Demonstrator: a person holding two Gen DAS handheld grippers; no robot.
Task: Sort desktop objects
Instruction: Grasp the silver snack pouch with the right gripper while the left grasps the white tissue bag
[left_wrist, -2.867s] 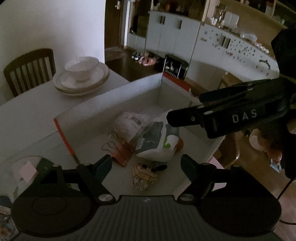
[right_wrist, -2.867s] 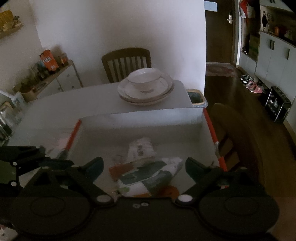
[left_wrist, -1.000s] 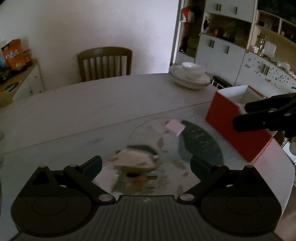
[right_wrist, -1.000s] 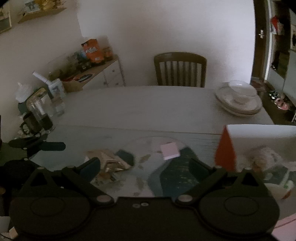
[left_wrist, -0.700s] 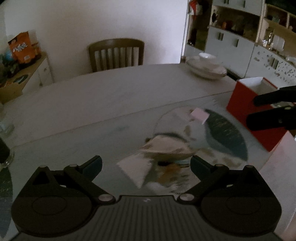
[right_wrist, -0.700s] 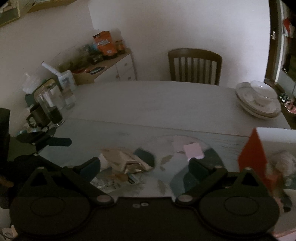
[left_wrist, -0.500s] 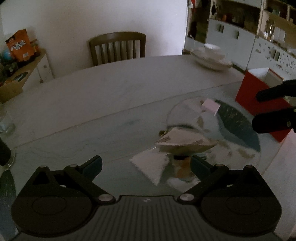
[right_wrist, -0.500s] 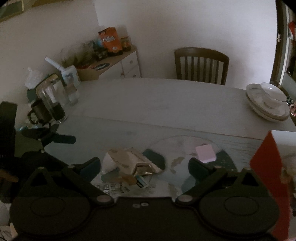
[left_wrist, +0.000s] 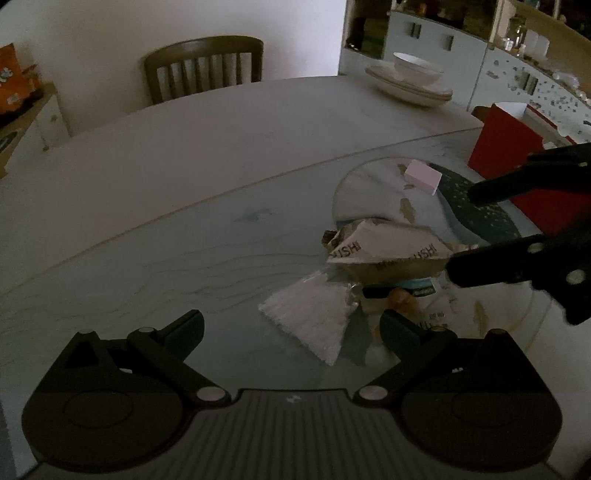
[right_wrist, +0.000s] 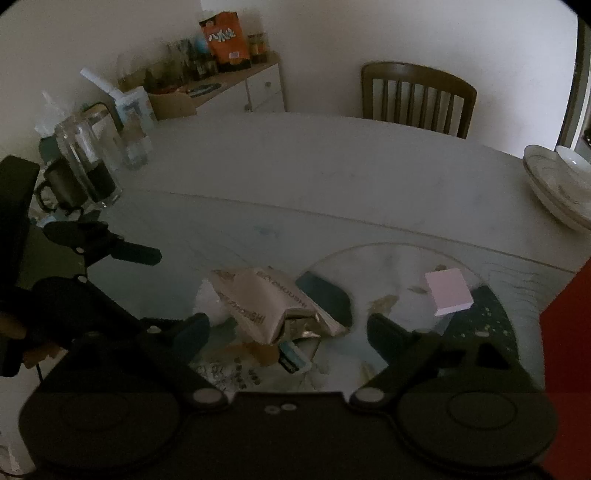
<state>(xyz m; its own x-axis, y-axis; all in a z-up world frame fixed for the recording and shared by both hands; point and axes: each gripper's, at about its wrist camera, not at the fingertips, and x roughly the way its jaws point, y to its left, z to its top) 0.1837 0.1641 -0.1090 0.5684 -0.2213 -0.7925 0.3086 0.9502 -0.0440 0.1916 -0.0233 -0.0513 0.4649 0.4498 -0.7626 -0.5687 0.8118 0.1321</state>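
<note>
A crumpled snack wrapper (left_wrist: 388, 251) with dark lettering tops a small pile on the glass-covered table. A white torn packet (left_wrist: 314, 321) lies in front of it, between the fingers of my left gripper (left_wrist: 291, 326), which is open and touches nothing. My right gripper (right_wrist: 290, 328) is open above the wrapper (right_wrist: 269, 299). Its jaws are closing, with the wrapper between them and the pads apart from it. A pink note pad (right_wrist: 448, 291) lies on a round patterned mat (right_wrist: 495, 314). The red box (left_wrist: 509, 147) stands at the right.
Stacked plates with a bowl (left_wrist: 410, 81) sit at the table's far right. A wooden chair (left_wrist: 203, 62) stands behind the table. A glass jug and a dark mug (right_wrist: 88, 162) stand at the left edge. A sideboard (right_wrist: 236, 88) holds jars.
Both grippers have swung left, away from the red box, and sunk toward the pile. The wrapper now lies between the right fingers, which have narrowed a little.
</note>
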